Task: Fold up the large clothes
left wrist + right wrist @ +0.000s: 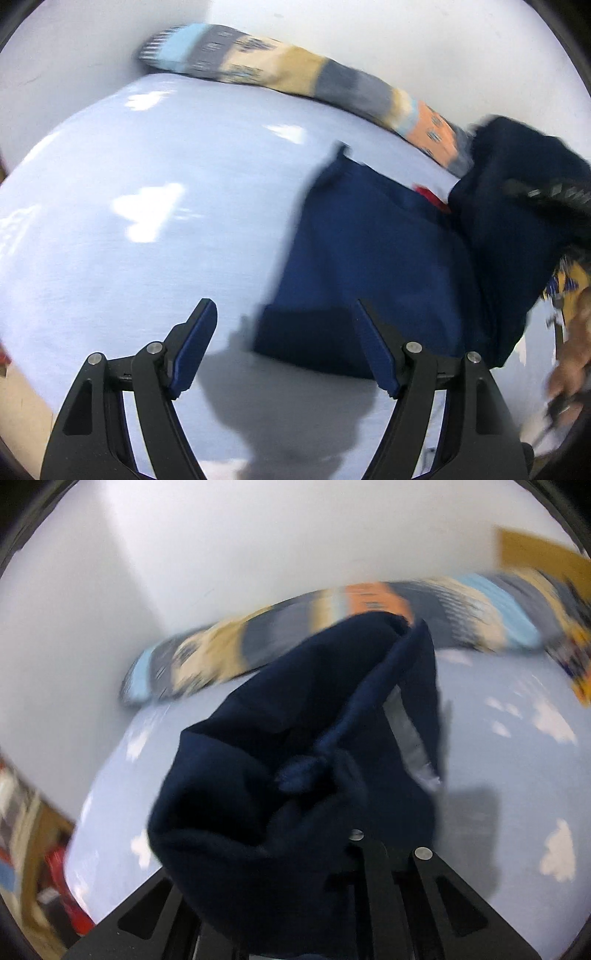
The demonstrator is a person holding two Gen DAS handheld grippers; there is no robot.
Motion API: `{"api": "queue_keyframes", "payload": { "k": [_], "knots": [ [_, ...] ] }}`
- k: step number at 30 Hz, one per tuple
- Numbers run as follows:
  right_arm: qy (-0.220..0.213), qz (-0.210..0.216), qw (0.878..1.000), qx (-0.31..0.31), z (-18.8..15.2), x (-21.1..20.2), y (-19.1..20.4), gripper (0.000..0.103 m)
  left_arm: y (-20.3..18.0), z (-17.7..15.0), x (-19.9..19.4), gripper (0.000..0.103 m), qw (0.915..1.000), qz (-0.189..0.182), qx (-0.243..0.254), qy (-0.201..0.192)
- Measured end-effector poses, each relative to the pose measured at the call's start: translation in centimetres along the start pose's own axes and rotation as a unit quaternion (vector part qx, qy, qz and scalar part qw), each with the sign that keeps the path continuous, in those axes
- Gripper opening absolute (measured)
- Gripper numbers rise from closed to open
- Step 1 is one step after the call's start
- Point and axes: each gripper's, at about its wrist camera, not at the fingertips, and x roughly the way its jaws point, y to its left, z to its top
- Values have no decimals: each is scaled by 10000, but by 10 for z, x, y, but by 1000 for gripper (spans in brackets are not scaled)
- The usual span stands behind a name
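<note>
Your left gripper (282, 345) stands with jaws wide apart and nothing between them, above the pale blue cloud-print sheet (147, 258). The navy garment (369, 258) lies just ahead and to the right of its right finger, lower part flat on the sheet. Your right gripper (343, 834) is clamped on a bunched fold of that garment (277, 775); cloth drapes over the fingers and hides the tips. Its upper part is lifted clear of the sheet. Beyond, a striped patterned blanket (295, 70) runs along the white wall (406, 37).
</note>
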Motion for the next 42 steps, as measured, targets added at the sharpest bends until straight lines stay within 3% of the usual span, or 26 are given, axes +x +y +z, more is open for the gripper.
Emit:
{"api": "queue_keyframes", "payload": {
  "k": [3, 6, 10, 19, 22, 23, 27, 31, 33, 35, 37, 39, 42],
  "knots": [
    [111, 50, 9959, -893, -34, 38, 75, 13, 40, -1, -12, 75, 9990, 124, -409, -122],
    [436, -45, 9894, -1384, -74, 78, 115, 12, 68, -2, -18, 76, 9966, 135, -804, -148],
    [685, -396, 9810, -1770, -112, 106, 121, 13, 79, -3, -19, 76, 9956, 89, -917, -151],
    [707, -612, 9664, -2394, -123, 100, 127, 14, 74, -4, -13, 76, 9966, 99, -816, 48],
    [693, -727, 9497, -2966, -145, 99, 133, 15, 70, -4, -14, 76, 9971, 107, -756, 75],
    [740, -778, 9434, -3137, -151, 102, 135, 21, 71, -5, -14, 76, 9970, 117, -761, 83],
    [818, -903, 9318, -3419, -158, 101, 145, 28, 69, -4, -16, 76, 9967, 170, -787, 80],
    [965, -233, 9461, -3084, -155, 77, 134, 45, 69, -3, -18, 76, 9964, 235, -811, 75],
    [1188, 517, 9518, -2780, -156, 59, 122, 51, 67, -3, -19, 75, 9964, 269, -805, 61],
    [1478, 1483, 9503, -2305, -156, 40, 101, 50, 65, -3, -22, 75, 9966, 298, -771, 29],
    [1577, 2101, 9528, -1524, -153, 21, 68, 47, 61, -4, -25, 75, 9971, 320, -697, 5],
    [1417, 2173, 9625, -788, -149, 3, 29, 48, 56, -4, -27, 75, 9976, 369, -592, -15],
    [1170, 1724, 9779, -175, -142, -18, -23, 50, 42, -5, -29, 75, 9990, 181, -411, 16]
  ]
}}
